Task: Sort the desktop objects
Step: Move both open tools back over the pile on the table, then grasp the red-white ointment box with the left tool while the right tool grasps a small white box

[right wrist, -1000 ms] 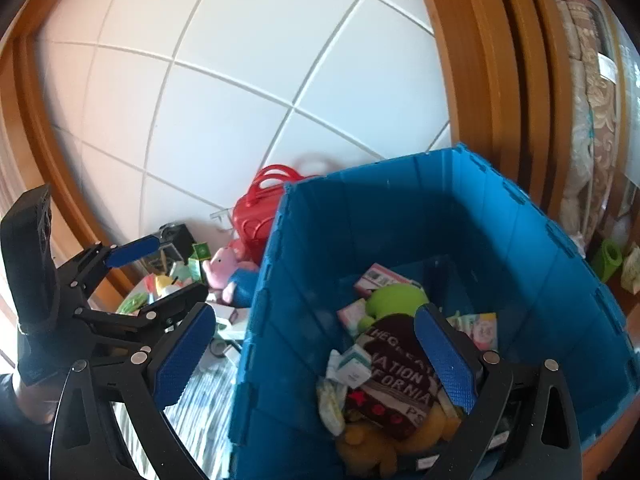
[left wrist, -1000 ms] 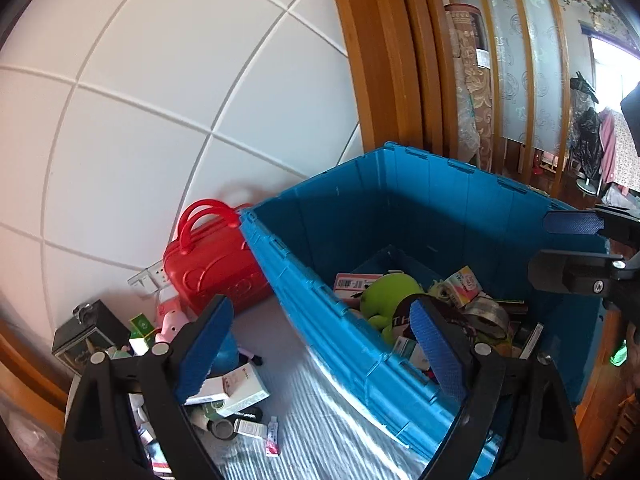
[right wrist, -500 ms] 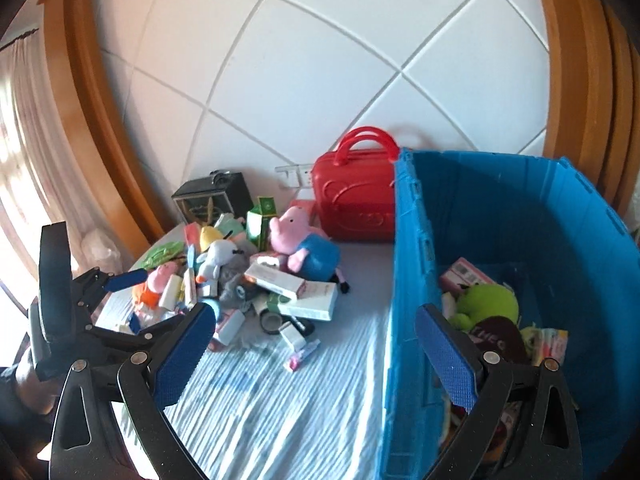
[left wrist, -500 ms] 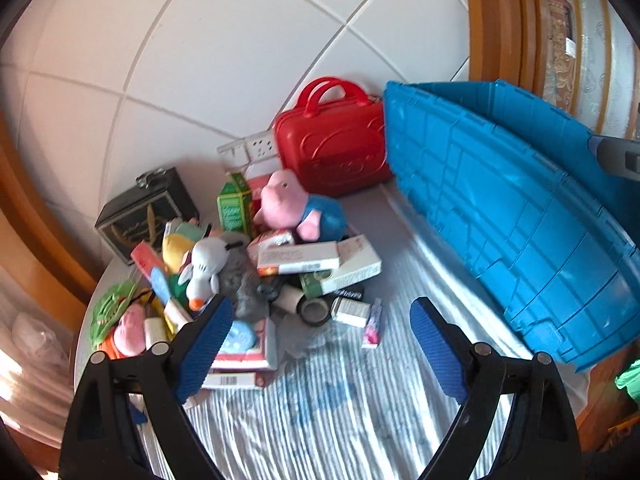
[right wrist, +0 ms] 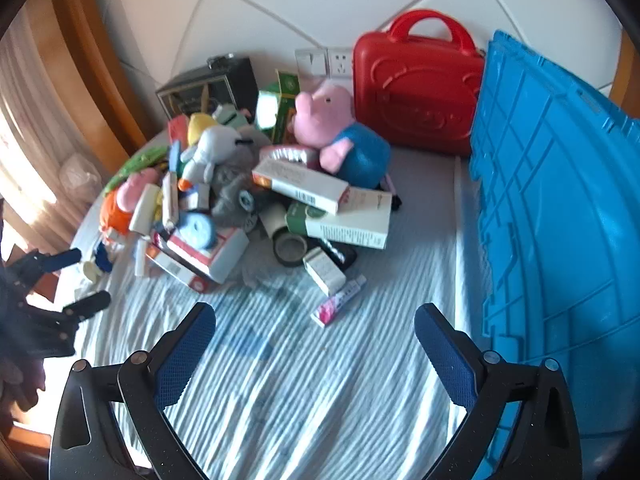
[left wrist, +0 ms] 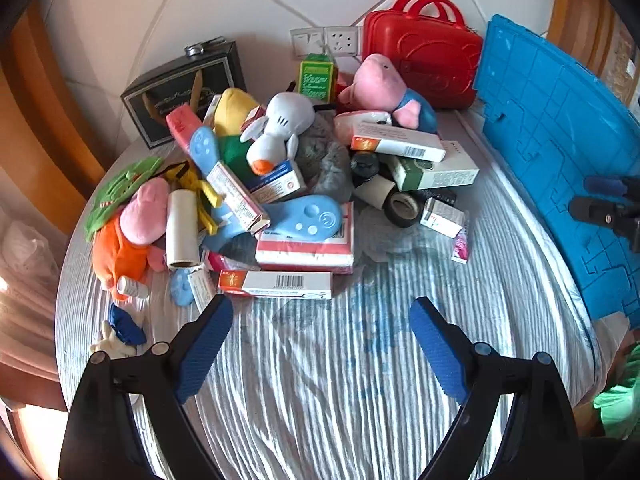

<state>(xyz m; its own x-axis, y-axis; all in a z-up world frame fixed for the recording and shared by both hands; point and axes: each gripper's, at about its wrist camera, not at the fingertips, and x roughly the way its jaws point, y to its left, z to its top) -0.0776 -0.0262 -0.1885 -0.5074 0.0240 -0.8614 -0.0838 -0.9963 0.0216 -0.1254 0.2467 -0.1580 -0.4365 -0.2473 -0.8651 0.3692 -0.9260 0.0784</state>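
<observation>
Big blue bin [right wrist: 560,208] stands on the right edge of the bench [left wrist: 340,380], the toy-and-box pile [left wrist: 280,184] is dead ahead of both grippers. Left gripper [left wrist: 320,344] has its fingers wide and empty; nearest is the long barcode box [left wrist: 276,284], lying crosswise just past them. Right gripper [right wrist: 316,348] is also wide and empty, and only its view shows the pink tube [right wrist: 338,306] angling toward it.

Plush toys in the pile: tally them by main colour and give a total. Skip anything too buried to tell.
Pink: 2, the pig in blue and the pig in orange
White: 1, the white plush
Grey: 1, the grey plush
Yellow: 1, the yellow plush, partly buried
Total: 5
</observation>
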